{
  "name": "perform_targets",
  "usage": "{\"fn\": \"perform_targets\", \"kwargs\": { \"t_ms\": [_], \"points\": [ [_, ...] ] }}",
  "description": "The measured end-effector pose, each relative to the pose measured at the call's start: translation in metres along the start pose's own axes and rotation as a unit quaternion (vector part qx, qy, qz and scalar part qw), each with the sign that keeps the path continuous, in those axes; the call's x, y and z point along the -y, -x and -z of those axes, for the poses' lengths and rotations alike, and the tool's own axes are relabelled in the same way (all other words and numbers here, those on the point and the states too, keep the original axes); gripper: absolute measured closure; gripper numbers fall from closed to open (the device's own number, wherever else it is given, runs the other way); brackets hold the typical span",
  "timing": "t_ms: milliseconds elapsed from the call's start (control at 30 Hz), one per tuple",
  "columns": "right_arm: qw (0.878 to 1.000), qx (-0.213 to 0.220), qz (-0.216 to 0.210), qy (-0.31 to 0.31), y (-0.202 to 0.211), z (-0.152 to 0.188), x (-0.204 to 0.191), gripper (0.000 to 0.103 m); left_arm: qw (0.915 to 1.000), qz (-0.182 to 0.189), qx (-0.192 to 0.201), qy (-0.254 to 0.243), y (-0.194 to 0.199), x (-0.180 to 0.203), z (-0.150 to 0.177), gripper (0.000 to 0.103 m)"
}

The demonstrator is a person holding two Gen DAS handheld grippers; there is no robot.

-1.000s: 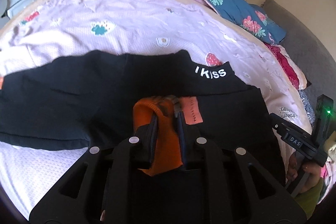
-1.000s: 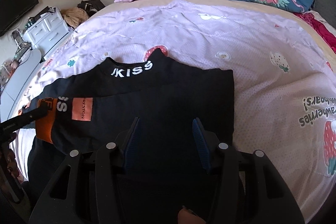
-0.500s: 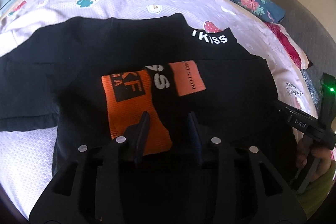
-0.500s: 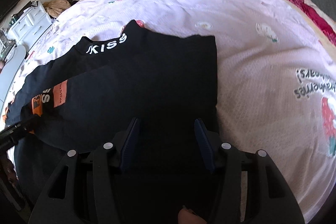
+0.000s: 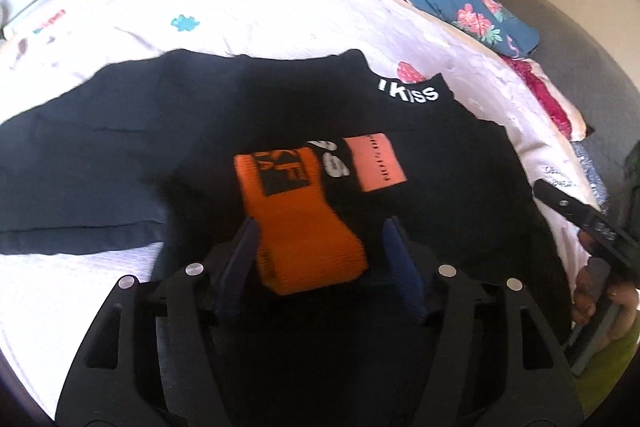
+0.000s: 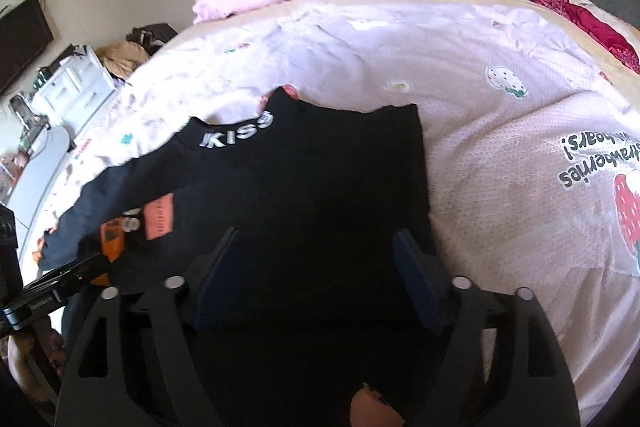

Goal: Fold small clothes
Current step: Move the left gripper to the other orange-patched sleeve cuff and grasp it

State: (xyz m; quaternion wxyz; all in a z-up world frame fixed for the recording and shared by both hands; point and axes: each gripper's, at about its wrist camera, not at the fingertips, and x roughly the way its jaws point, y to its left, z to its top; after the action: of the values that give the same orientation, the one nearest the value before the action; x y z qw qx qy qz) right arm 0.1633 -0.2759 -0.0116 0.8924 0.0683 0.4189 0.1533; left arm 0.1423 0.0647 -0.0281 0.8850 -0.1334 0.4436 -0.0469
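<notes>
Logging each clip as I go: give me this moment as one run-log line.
phase: sleeve folded in | left tool: opening, orange cuff between its pads | right tool: opening over black top | surface: bed sheet

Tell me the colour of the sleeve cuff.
Orange cuff, with a black print; left wrist view.

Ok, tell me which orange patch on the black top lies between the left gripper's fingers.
The ribbed orange cuff, not the flat salmon label farther out.

Black top, small, long-sleeved: lies flat on the bed, white "KISS" lettering at the collar. One sleeve folded across the body, its orange cuff uppermost beside a salmon patch (print unreadable); other sleeve spread outward. Right side edge folded straight.
</notes>
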Motion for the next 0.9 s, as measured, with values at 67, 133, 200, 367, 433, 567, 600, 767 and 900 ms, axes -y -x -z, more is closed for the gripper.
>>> {"fn": "perform_targets", "kwargs": {
  "t_ms": [67,133,200,367,433,567,600,767,900],
  "points": [
    [1.0,0.011,-0.001,0.0,0.005,0.002,-0.006,0.008,1.0,-0.002,-0.001,-0.002,0.003,-0.003,0.001,0.038],
    [1.0,0.02,-0.005,0.002,0.009,0.003,-0.011,0.007,1.0,-0.007,0.0,-0.004,0.006,-0.003,0.0,0.024],
    [1.0,0.024,-0.007,0.006,0.012,0.003,-0.019,0.006,0.9999,-0.015,0.002,-0.002,0.009,-0.005,-0.001,0.015],
    [0.999,0.032,0.004,0.029,0.016,0.005,-0.035,0.004,0.9995,-0.024,0.013,0.013,0.017,-0.012,-0.004,0.009],
    [0.999,0.034,0.007,0.037,0.017,0.006,-0.042,0.004,0.9986,-0.046,0.02,0.016,0.019,-0.016,-0.004,0.009],
    [0.998,0.037,0.009,0.053,0.018,0.005,-0.056,0.004,0.9973,-0.062,0.023,0.032,0.023,-0.027,-0.006,0.009],
    [0.998,0.038,0.009,0.058,0.018,0.005,-0.06,0.004,0.997,-0.063,0.024,0.038,0.024,-0.031,-0.007,0.009],
    [0.996,0.037,0.01,0.081,0.015,0.004,-0.083,0.004,0.9953,-0.073,0.035,0.053,0.033,-0.044,-0.01,0.009],
    [0.995,0.035,0.004,0.091,0.012,0.003,-0.101,0.004,0.9924,-0.084,0.047,0.076,0.043,-0.062,-0.012,0.009]
  ]
}}
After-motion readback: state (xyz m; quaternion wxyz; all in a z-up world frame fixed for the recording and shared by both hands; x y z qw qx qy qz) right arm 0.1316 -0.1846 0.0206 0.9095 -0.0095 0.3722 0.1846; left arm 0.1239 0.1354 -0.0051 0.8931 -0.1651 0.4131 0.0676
